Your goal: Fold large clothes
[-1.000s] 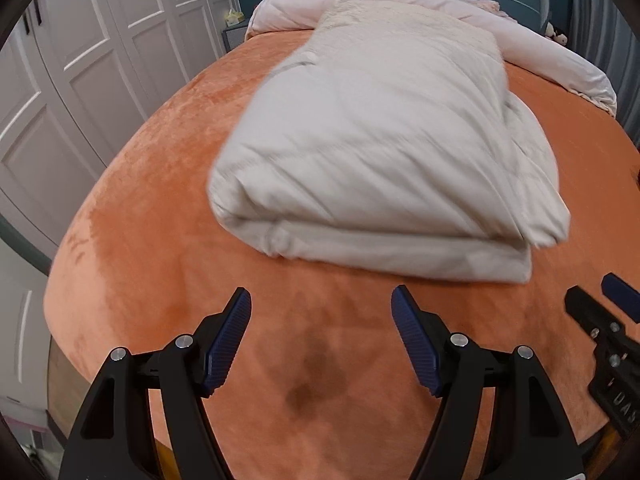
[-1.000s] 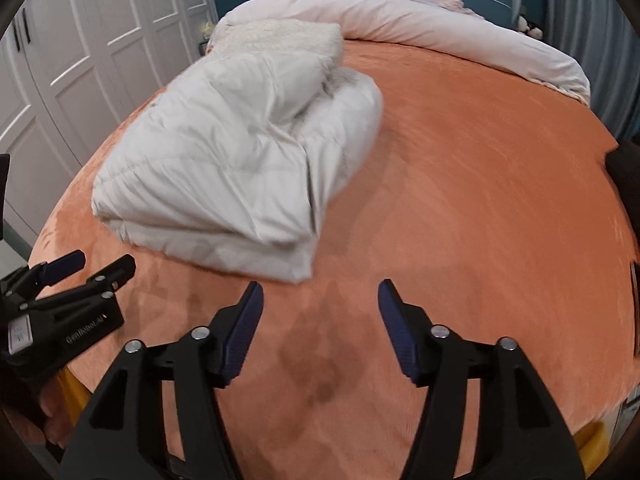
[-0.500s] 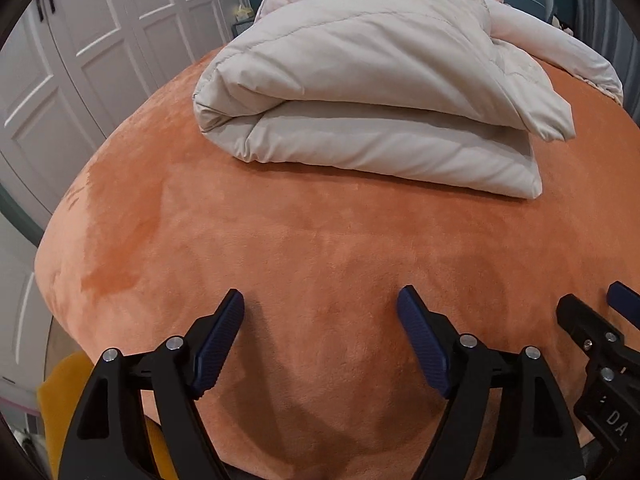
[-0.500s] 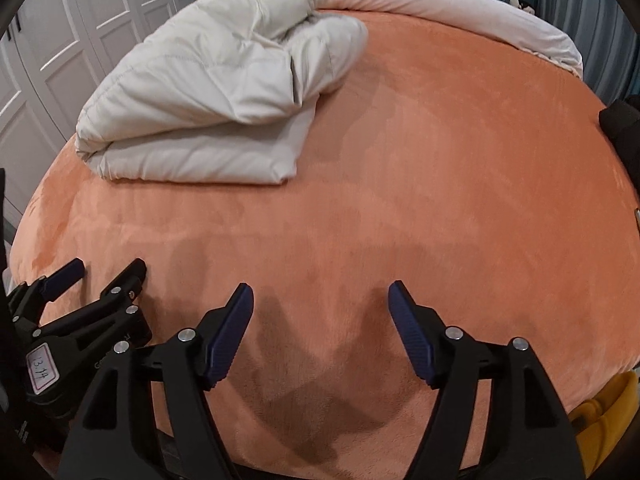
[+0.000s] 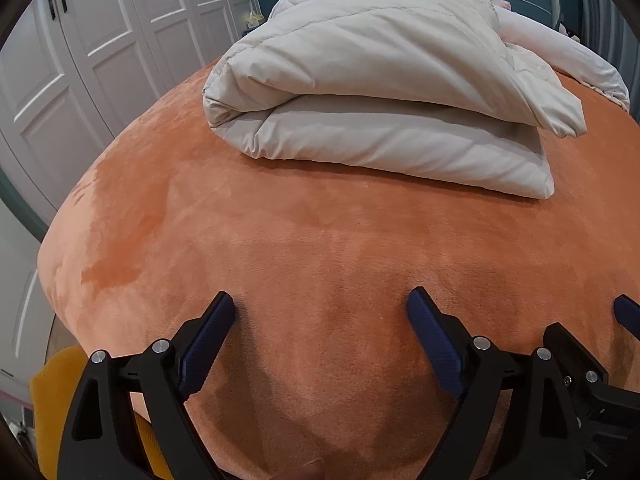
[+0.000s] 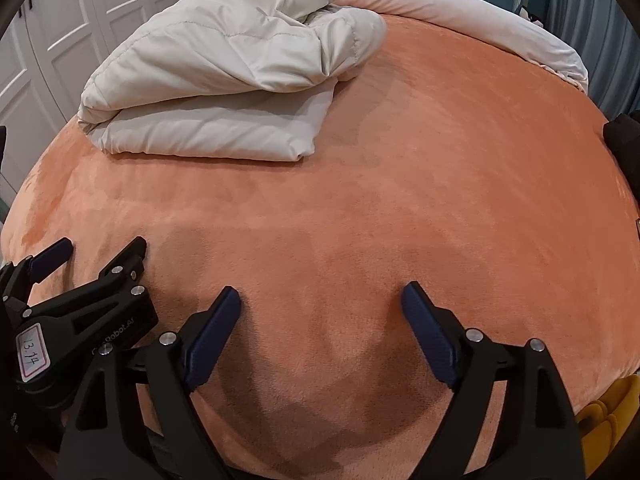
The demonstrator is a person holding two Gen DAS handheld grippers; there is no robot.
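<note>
The folded cream padded garment [image 5: 384, 92] lies on the orange bedspread [image 5: 320, 240], toward the far left part of the bed, doubled over so one thick layer sits on another with the rounded fold facing my left side. From my left tongs [image 5: 320, 312] it sits straight ahead and well apart, with a broad stretch of bare orange plush between the blue pads [image 5: 208, 340] and the garment's near edge. From my right tongs [image 6: 320, 304] the same bundle lies ahead and off to the left, again well clear of the tips. Both pairs of jaws have just been opening and now stand wide, nothing between them; their tips hang low over the bedspread, and whether they touch it I cannot tell. The two tongs are side by side, each showing at the edge of the other's view. Behind the garment a pale pink duvet [image 6: 460, 20] runs along the head of the bed, and white wardrobe doors [image 5: 100, 40] stand to the left.
</note>
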